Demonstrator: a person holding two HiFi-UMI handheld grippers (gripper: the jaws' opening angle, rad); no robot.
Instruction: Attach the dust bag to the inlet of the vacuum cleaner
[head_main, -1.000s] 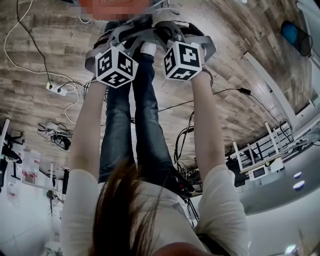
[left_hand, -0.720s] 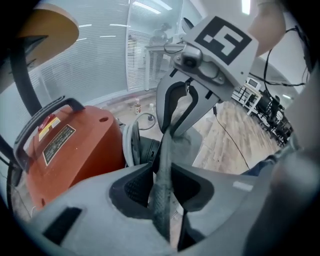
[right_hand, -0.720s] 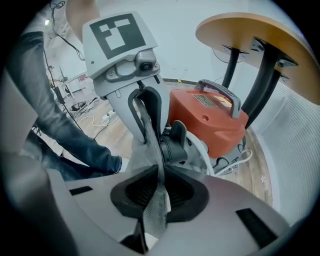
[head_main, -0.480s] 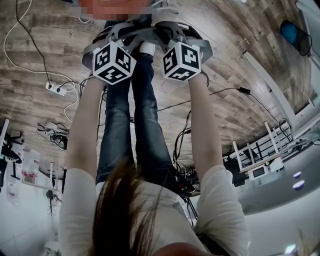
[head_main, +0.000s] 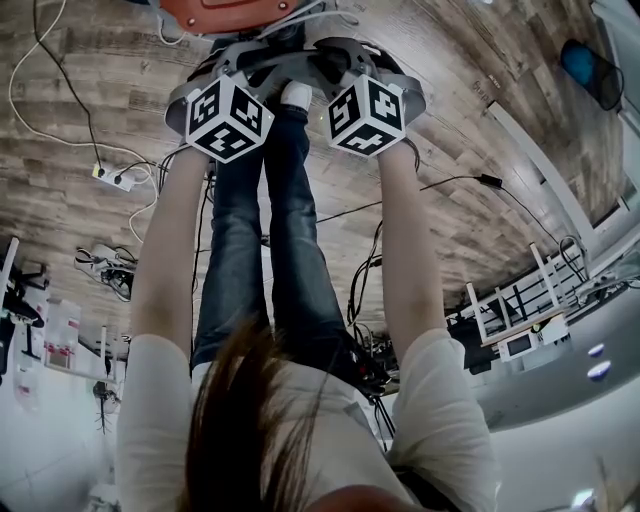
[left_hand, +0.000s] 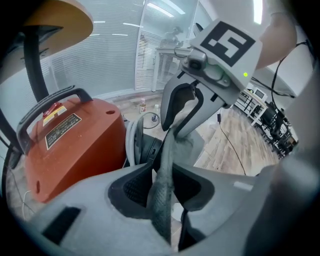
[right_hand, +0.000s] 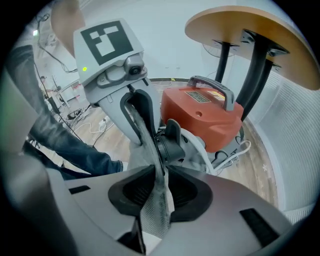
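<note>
Fitting step: left hand-held gripper (left_hand: 162, 172) and right hand-held gripper (right_hand: 157, 175) pinch bag (right_hand: 197, 152) cloth at vacuum (left_hand: 75, 145) inlet (right_hand: 170, 142), jaws just easing open; collar apparently seated. Next: release, withdraw.

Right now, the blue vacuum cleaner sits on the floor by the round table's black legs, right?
No, the vacuum cleaner is red-orange, not blue; the right gripper view shows it. It does sit on the floor by the round table's black legs.

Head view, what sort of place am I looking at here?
Probably a lab or office workspace: a wood-look floor strewn with cables and a power strip, plus white racks along the edge.
</note>
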